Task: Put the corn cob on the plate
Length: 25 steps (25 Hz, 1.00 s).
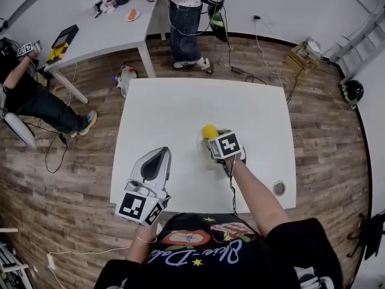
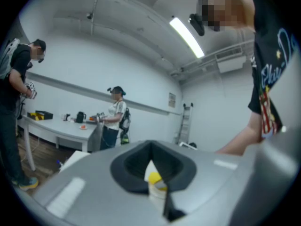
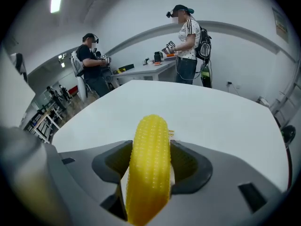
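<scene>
**Firmly pinched: corn cob (image 1: 209, 130) held near the middle of the counter (image 1: 174, 104)**

Broad, white and square, the counter fills the middle of the head view and is the widest thing in it.

At the counter's near edge, towards its left corner, the left tongs (image 1: 159, 153) point away from the person. Their tips are pressed together and nothing sits between them.

Just right of the counter's middle, the right tongs (image 3: 150, 145) are closed on the corn cob. One pad presses each side of it. The yellow cob runs lengthwise out past the tips, and its rounded end points towards the counter's far edge.

On the counter's middle, under the cob's far end, the faint round rim of a pale plate (image 1: 199, 143) shows. No view makes clear whether the cob touches the plate or is held just above it.

Near the counter's right near corner a small round metal grommet (image 1: 278, 188) is set into the top, well apart from both tongs.
</scene>
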Each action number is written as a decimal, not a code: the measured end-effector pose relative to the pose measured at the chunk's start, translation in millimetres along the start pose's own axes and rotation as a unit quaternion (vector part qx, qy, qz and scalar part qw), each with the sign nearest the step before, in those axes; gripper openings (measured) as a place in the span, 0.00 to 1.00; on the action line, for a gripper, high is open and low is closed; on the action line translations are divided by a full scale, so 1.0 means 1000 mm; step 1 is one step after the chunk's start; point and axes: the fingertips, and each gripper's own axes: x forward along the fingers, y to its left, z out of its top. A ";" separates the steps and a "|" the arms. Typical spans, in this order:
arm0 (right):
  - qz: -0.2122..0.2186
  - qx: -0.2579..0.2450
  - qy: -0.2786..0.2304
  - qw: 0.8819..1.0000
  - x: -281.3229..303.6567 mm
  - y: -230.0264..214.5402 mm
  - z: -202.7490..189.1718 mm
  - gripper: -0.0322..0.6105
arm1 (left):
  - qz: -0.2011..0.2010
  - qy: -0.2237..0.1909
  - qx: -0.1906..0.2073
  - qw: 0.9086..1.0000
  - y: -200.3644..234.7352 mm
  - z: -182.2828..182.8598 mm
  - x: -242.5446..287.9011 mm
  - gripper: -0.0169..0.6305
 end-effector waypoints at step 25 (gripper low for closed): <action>-0.045 0.022 -0.349 0.936 -0.183 0.018 0.031 0.09 | -0.091 -0.006 0.019 0.996 -0.048 0.006 0.037 0.01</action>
